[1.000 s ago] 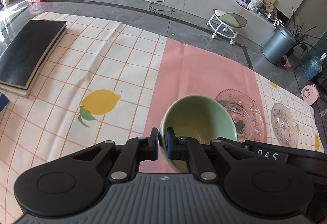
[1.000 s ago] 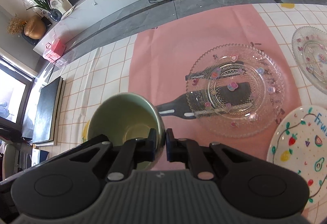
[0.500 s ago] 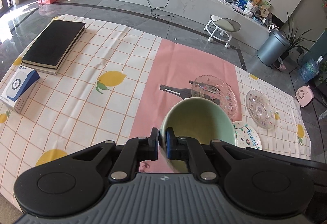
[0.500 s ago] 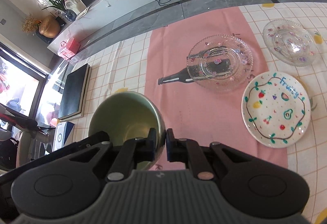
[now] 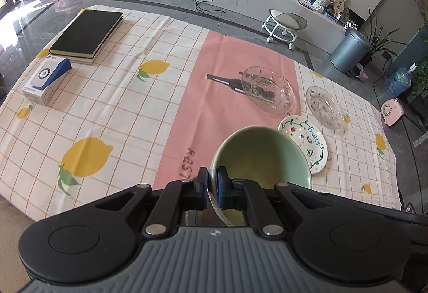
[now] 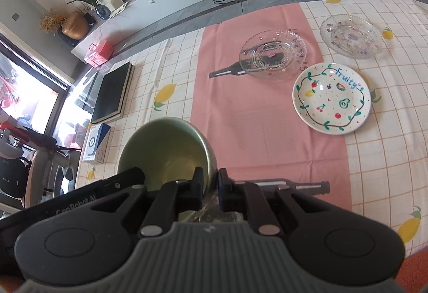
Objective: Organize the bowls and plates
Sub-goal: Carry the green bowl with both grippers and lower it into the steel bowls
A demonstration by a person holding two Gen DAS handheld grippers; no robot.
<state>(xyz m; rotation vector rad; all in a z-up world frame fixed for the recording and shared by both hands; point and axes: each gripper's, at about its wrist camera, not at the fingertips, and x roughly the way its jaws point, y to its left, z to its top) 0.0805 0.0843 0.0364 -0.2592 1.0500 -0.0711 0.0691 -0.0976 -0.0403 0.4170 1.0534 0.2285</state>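
A pale green bowl hangs tilted above the tablecloth, held between both grippers. My left gripper is shut on the bowl's left rim. My right gripper is shut on the opposite rim of the same bowl. On the cloth beyond lie a large glass plate, a smaller glass plate and a white plate with painted fruit. The right wrist view shows them too: the large glass plate, the small one and the white plate.
A black book and a blue-and-white box lie at the table's far left. The checked lemon cloth with its pink runner covers the table. A wheeled stool and a grey bin stand on the floor behind.
Both grippers have risen and drawn back with the bowl. The table now looks farther off, and the white plate, the book and the box have come into view.
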